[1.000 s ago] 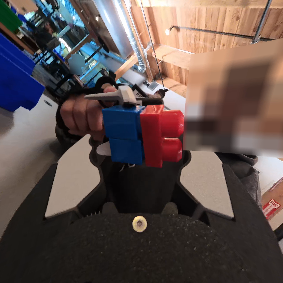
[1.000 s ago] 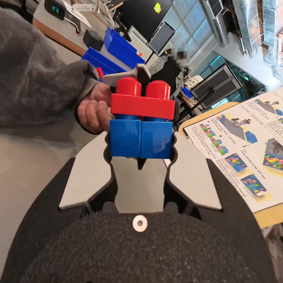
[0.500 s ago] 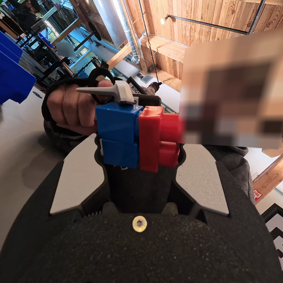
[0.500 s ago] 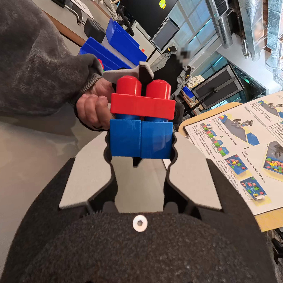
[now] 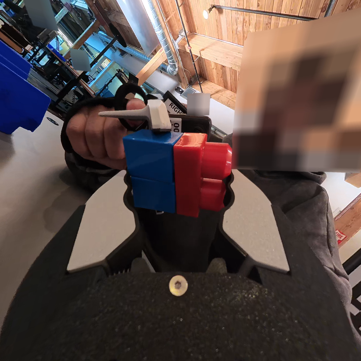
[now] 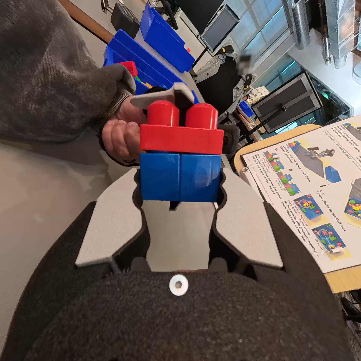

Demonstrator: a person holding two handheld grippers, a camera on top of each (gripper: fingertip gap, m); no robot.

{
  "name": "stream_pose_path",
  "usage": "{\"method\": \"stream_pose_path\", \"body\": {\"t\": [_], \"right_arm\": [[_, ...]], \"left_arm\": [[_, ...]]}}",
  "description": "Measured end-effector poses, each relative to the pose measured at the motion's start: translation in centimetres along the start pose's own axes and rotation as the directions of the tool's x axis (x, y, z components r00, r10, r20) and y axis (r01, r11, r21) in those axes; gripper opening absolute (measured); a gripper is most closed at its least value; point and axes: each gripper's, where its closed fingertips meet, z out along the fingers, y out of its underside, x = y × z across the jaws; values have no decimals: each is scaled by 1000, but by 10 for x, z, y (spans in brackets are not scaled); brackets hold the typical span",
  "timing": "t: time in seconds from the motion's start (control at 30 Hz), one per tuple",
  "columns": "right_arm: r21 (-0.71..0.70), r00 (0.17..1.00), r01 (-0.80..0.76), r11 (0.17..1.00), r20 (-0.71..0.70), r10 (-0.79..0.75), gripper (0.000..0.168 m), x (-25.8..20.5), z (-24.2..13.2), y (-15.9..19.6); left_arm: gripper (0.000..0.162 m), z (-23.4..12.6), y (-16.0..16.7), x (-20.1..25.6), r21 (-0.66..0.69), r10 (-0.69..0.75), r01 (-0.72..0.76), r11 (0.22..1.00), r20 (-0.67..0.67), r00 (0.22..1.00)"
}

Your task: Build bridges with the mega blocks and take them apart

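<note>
Drawn nearer since earlier, the assembled bridge, a red two-stud plastic block [image 6: 181, 139] pressed across two blue single-stud blocks [image 6: 180, 176], is clamped across its blue blocks by the right gripper [image 6: 180, 183] and from blue base to red studs by the left gripper [image 5: 178, 192], with disassembly judged yet to be done.

Red block [image 6: 181, 139], two blue blocks [image 6: 179, 176]

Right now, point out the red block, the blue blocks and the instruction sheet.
red block [image 6: 181, 139], right wrist view, its front face
blue blocks [image 6: 160, 176], right wrist view, left block's face
instruction sheet [image 6: 304, 197], right wrist view, printed middle

Blue bins [image 6: 156, 48] at 11 o'clock, on grey table [image 6: 39, 195]. Printed instruction sheet [image 6: 312, 195] at 3 o'clock, on wooden board [image 6: 341, 279]. Dark monitor [image 6: 218, 29] at 12 o'clock. Overhead, wooden ceiling [image 5: 244, 29] and silver duct [image 5: 166, 48].
</note>
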Motion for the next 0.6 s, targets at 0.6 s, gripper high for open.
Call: {"method": "stream_pose_path", "body": {"t": [0.6], "right_arm": [[-17,1000,-14,1000,-21,14,75,5,3,5]], "left_arm": [[95,-1,1,-3,59,-16,14,998,38,999]]}}
